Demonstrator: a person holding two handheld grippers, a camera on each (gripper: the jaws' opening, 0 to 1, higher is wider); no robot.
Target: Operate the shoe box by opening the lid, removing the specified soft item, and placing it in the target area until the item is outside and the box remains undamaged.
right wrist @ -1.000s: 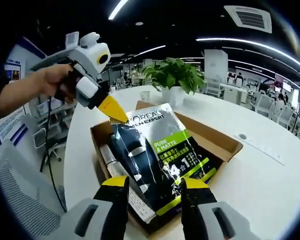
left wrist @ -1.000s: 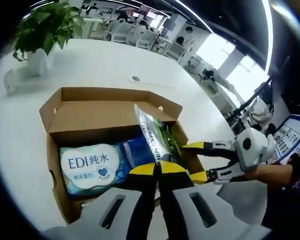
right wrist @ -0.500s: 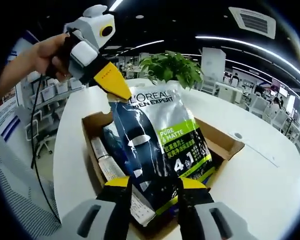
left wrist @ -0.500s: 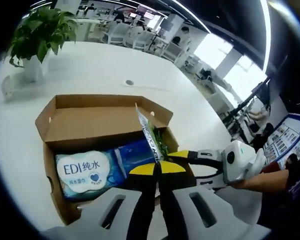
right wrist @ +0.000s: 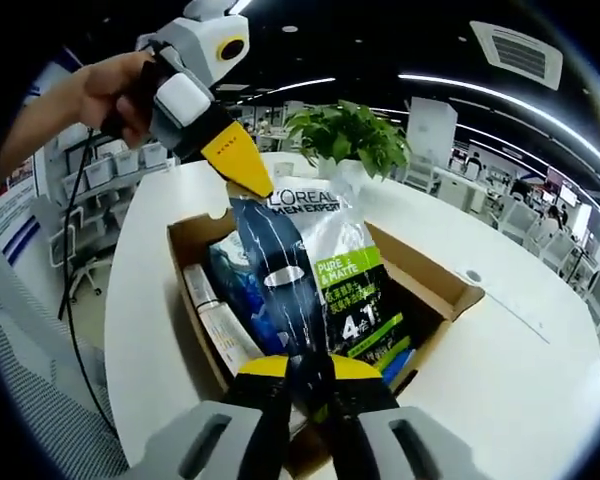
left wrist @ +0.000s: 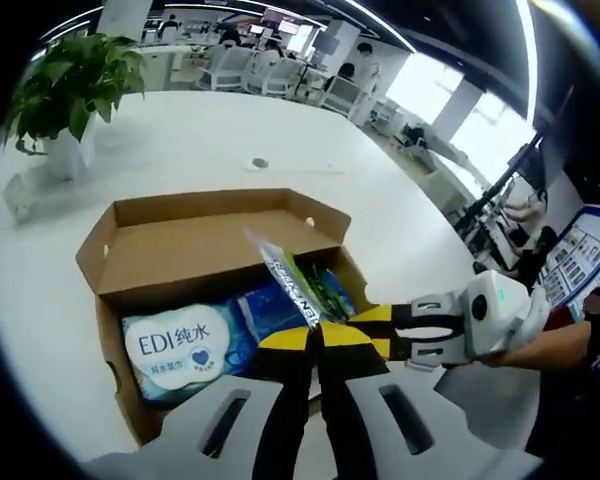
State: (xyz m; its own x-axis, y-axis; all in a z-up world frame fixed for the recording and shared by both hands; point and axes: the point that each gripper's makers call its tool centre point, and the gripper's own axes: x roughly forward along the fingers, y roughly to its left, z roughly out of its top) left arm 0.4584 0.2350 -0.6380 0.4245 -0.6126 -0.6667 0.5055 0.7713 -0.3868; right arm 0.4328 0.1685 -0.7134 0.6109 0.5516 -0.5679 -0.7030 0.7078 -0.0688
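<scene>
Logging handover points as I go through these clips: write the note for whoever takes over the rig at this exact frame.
Left gripper: shut on the top edge of the glossy black, white and green L'Oreal pouch.
Right gripper: shut on the pouch's bottom edge.
Open brown cardboard shoe box sits on the white table, lid back; blue-and-white EDI wet-wipes pack lies inside.
Done: lid open, pouch gripped at both ends.
Left: lift it clear of the box and set it on the table.

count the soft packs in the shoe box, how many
2 clearly: the L'Oreal pouch, pinched at its top corner by the left gripper and at its bottom edge by the right gripper, and the EDI wipes pack lying flat inside. Others may be hidden.
</scene>
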